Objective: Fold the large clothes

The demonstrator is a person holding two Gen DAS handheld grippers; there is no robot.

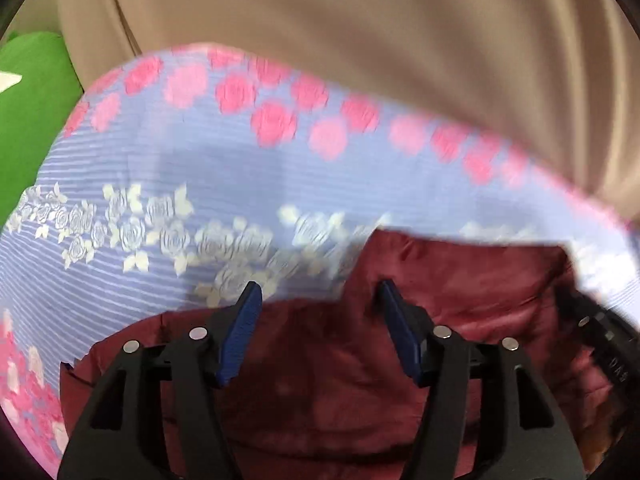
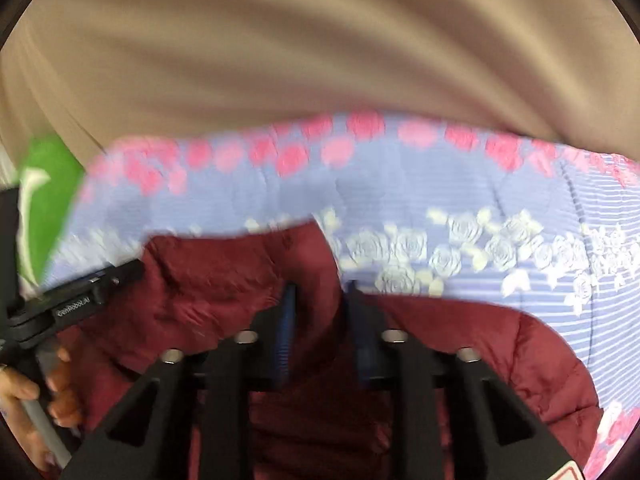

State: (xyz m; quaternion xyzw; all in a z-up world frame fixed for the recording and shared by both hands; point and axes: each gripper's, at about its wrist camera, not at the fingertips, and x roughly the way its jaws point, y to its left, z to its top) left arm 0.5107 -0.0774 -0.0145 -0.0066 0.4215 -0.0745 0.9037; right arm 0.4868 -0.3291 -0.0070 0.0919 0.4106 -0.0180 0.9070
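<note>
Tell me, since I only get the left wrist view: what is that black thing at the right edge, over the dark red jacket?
Observer: That is the right gripper. In its own view a ridge of the maroon jacket stands between its narrow jaws.
Operator: Is it squeezing the cloth?
Observer: It is too blurred to say. The fabric fills the gap between the two fingers.
Operator: And who carries the gripper I look along?
Observer: A hand shows at the lower left of the right wrist view, wrapped round the handle of the left gripper.
</note>
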